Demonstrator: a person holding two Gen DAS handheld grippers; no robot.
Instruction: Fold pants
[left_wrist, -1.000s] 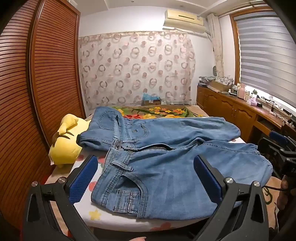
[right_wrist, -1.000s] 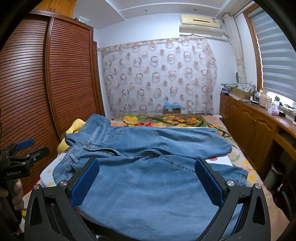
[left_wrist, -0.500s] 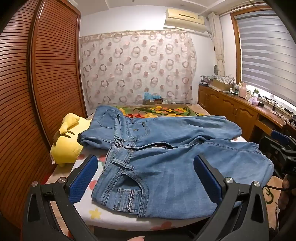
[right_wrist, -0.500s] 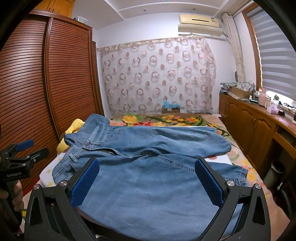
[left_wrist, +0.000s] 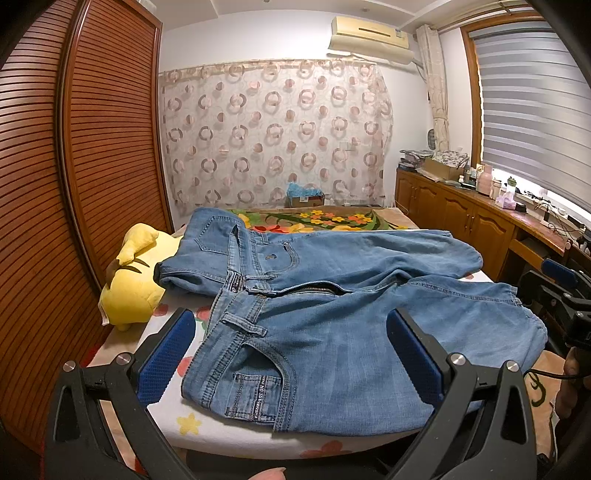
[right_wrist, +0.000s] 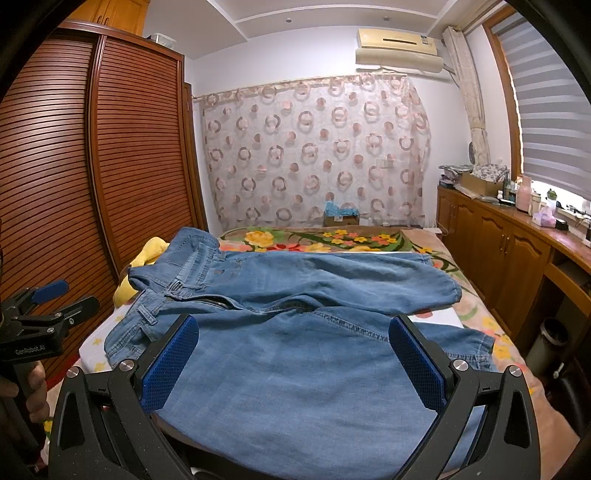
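While two grippers (left_wrist: 291, 354) gape, one pair of jeans (left_wrist: 332, 314) seemingly lies unfolded.

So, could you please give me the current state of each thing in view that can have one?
jeans: unfolded, spread flat on the bed, fly unzipped
left tongs: open, empty, hovering at the waist end
right tongs: open, empty, over the near leg
wardrobe doors: shut
window blind: lowered
cabinet doors: shut

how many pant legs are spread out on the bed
2: the far pant leg lies nearer the curtain, the near pant leg along the bed's front edge; both run rightward from the waistband.
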